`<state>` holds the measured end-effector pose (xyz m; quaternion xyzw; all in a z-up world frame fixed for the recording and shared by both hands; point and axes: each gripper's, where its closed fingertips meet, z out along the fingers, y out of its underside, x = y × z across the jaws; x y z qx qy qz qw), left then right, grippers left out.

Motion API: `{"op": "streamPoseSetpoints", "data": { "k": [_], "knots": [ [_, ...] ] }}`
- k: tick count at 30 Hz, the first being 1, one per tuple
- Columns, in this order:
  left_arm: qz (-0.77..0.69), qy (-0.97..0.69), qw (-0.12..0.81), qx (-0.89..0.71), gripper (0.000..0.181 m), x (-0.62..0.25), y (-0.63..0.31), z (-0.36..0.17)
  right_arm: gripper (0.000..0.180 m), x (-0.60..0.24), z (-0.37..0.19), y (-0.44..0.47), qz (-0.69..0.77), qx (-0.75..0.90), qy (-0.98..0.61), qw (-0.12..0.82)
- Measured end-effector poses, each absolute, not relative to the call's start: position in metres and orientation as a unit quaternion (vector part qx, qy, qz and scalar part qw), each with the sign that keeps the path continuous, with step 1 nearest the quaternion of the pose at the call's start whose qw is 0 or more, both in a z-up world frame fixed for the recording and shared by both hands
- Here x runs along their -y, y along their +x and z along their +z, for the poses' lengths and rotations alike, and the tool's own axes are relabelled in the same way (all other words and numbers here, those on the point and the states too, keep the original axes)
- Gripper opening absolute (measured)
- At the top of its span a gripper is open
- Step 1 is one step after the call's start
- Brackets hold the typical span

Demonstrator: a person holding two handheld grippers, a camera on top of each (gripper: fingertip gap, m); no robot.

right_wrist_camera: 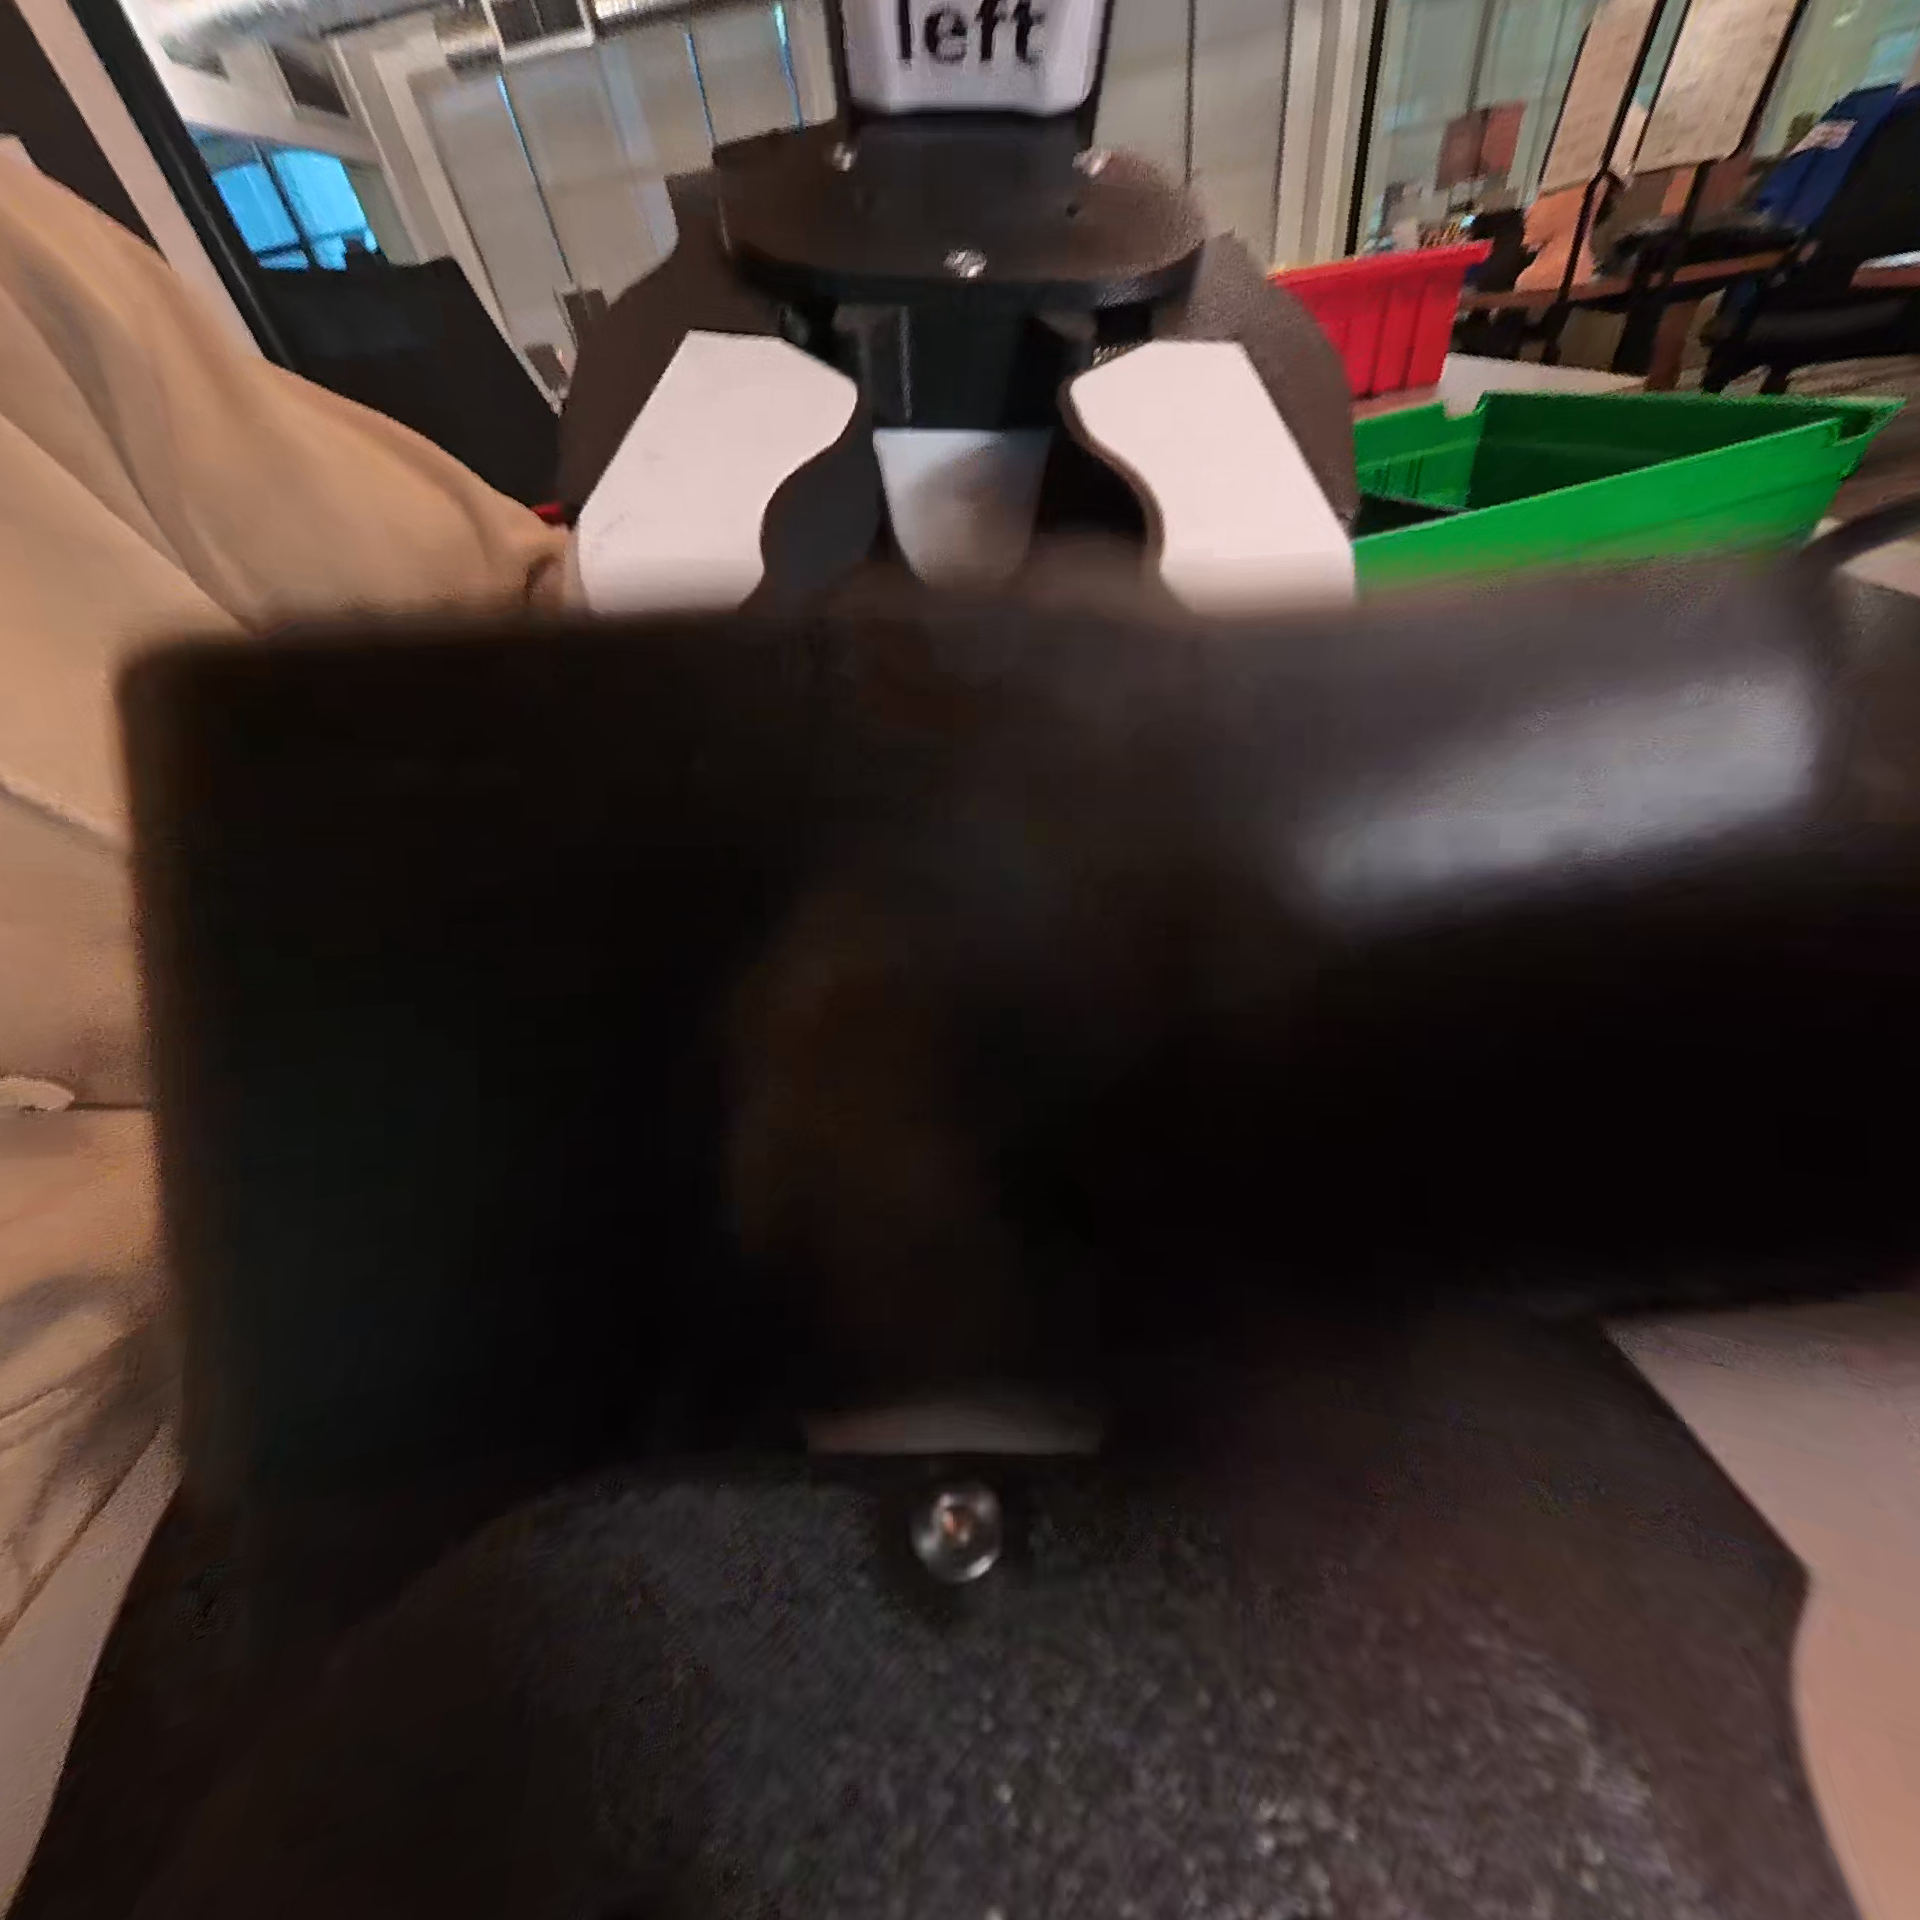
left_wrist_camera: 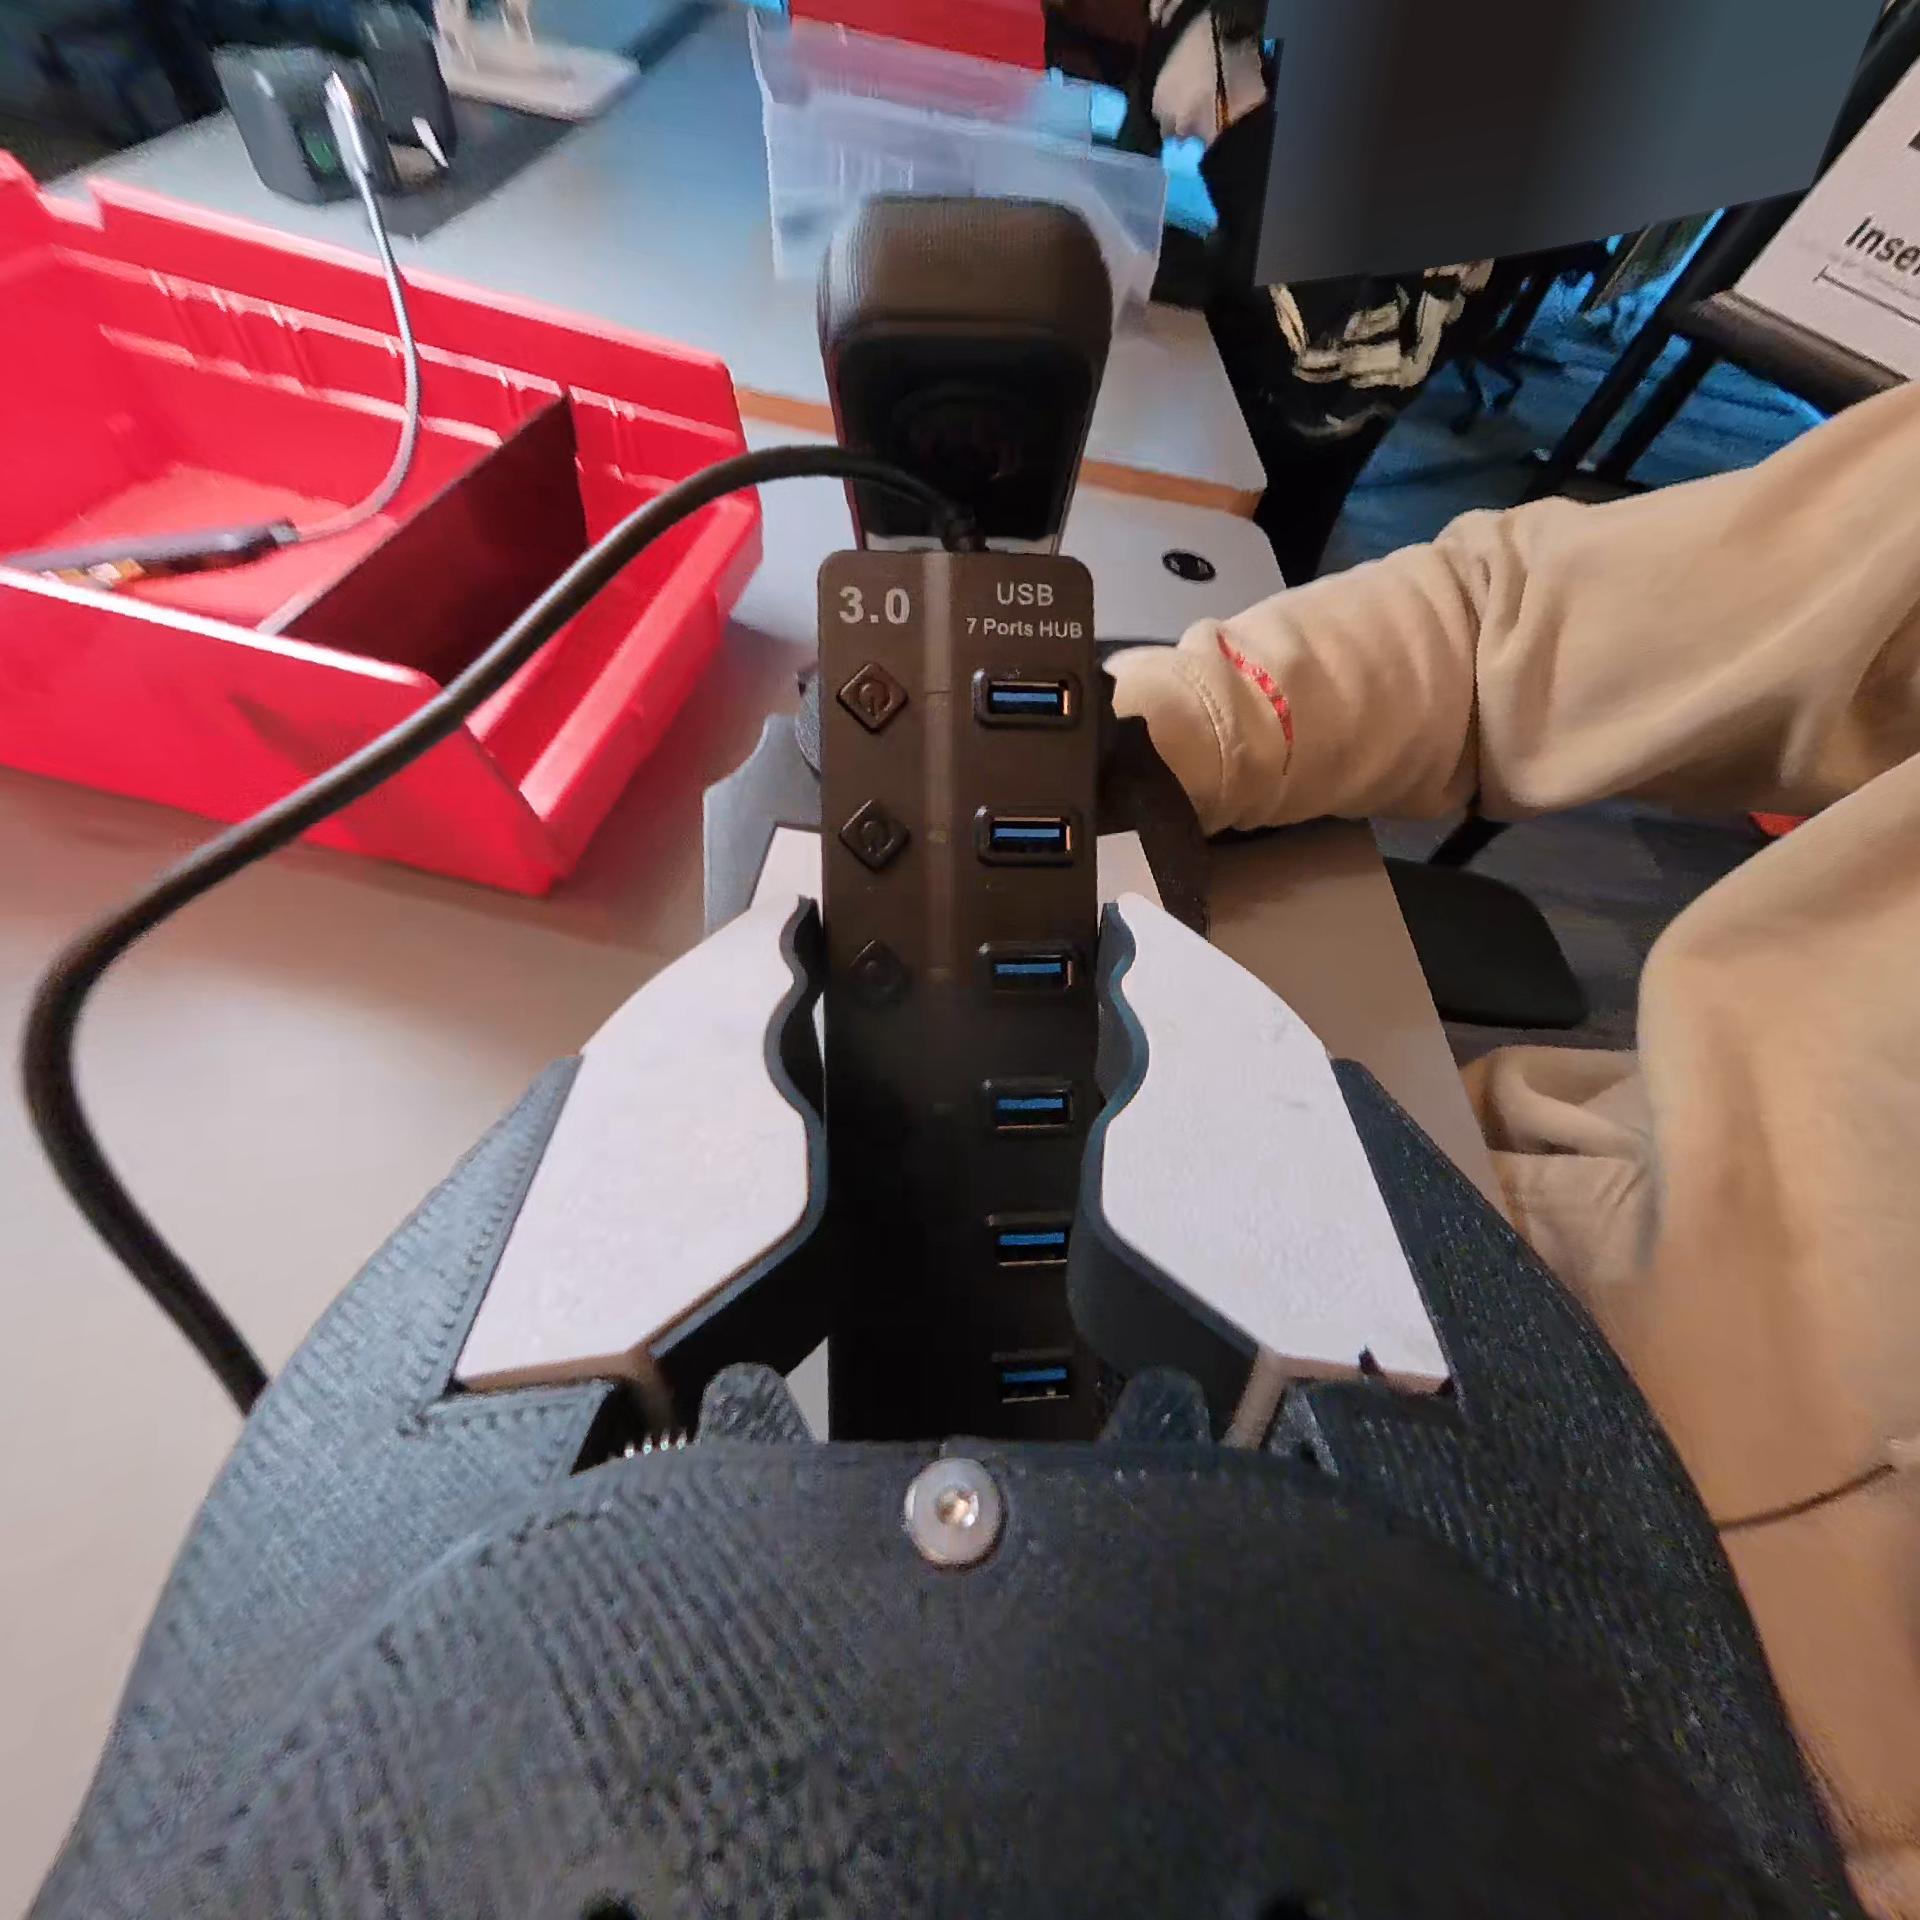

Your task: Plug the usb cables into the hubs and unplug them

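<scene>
The left gripper [left_wrist_camera: 958, 935] is clamped on a black USB hub [left_wrist_camera: 956, 831]. Its two white fingers [left_wrist_camera: 675, 1122] press on the long sides of the hub. The hub sticks out straight ahead, with a row of blue ports [left_wrist_camera: 1027, 836] facing up. All the ports I can see are empty. A black cable [left_wrist_camera: 312, 810] comes out of the far end of the hub and loops round to the left, over the table [left_wrist_camera: 312, 1039].

The right gripper [left_wrist_camera: 966, 364] is just past the far end of the hub, facing this way. A hand in a tan sleeve [left_wrist_camera: 1351, 707] holds it. In the right wrist view, a big dark blurry shape [right_wrist_camera: 935, 987] fills the middle and hides the right gripper's own fingers. I cannot tell if that gripper is apart or together, or if it holds anything. I cannot tell what the dark shape is either. Beyond it the left gripper [right_wrist_camera: 961, 499] shows, facing back.

A red bin [left_wrist_camera: 364, 582] sits on the table to the left. A gray cable [left_wrist_camera: 400, 343] hangs into it. A green bin [right_wrist_camera: 1610, 478] shows in the right wrist view.

No plug is in the hub yet, so I think the plugging part is not done.

What could go wrong? The hub could slide or twist in the fingers when a plug is pushed in, as only its sides are held. The looping black cable could snag on the red bin and tug the hub. A plug that comes in crooked could miss the small port and jam.
</scene>
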<state>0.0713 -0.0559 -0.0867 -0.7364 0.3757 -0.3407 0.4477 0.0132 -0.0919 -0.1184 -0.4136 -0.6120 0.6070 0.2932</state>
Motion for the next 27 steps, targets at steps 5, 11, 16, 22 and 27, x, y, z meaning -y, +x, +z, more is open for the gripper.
{"op": "streamPoseSetpoints", "data": {
  "k": [5,11,16,22,27],
  "knots": [
    [-0.343,-0.700,0.536,-0.324,0.051,0.043,0.065,-0.065,0.061,0.077,-0.100,0.013,0.625,0.566,-0.418,0.338],
    [-0.385,-0.668,0.573,-0.279,0.051,0.040,0.061,-0.052,0.057,0.074,-0.094,0.016,0.637,0.552,-0.420,0.336],
    [-0.389,-0.669,0.562,-0.293,0.051,0.044,0.063,-0.054,0.056,0.077,-0.096,0.019,0.639,0.564,-0.416,0.318],
    [-0.387,-0.667,0.562,-0.300,0.054,0.046,0.054,-0.047,0.056,0.073,-0.097,0.021,0.633,0.566,-0.420,0.319],
    [-0.377,-0.677,0.551,-0.309,0.059,0.045,0.048,-0.051,0.056,0.069,-0.098,0.020,0.623,0.567,-0.426,0.331]
  ]
}}
